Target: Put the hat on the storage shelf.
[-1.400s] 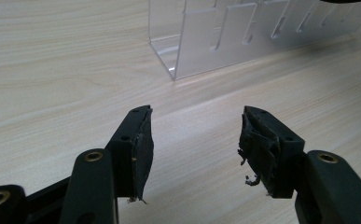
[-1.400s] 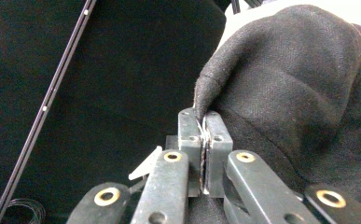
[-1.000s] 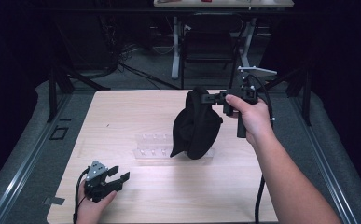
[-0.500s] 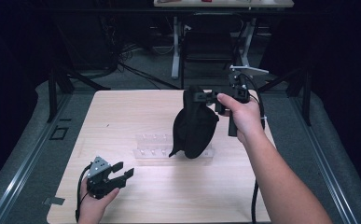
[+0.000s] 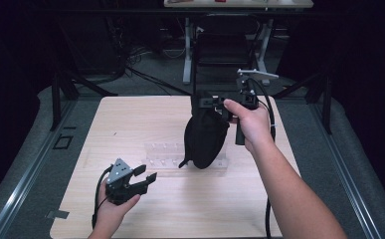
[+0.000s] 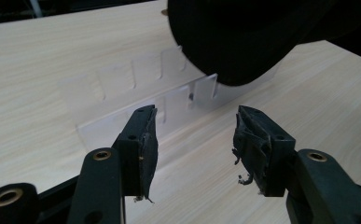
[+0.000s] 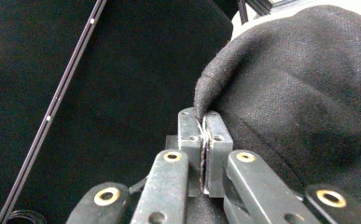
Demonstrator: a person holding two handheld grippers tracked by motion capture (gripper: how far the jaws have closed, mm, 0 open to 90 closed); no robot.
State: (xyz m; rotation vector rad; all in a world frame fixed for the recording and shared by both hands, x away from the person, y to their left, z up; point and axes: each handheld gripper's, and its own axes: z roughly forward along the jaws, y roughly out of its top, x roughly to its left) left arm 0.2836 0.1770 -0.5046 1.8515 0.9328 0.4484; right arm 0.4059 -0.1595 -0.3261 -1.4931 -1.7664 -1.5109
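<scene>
1. High view, lower left of the frame: the left gripper (image 5: 146, 179) sits low over the bench (image 5: 130, 124), its jaws spread with nothing between them. They have just been closing a little, with only bare wood in the gap (as the left gripper view confirms).

2. Centre of the frame: a clear plastic rack (image 5: 162, 154) lies flat on the bench, its slots facing up. The left gripper view looks straight along it, which suggests that hand is lining up to steady or take it.

3. Just right of centre: the black cloth cap (image 5: 205, 139) hangs from the right gripper (image 5: 215, 102), its lower end over the right end of the rack; I cannot tell whether it touches.

4. Right gripper view: the jaws are pinched fully together on a thin fold of the cap's edge (image 7: 206, 109), probably so the cloth drapes freely and can be lifted clear of the rack.
</scene>
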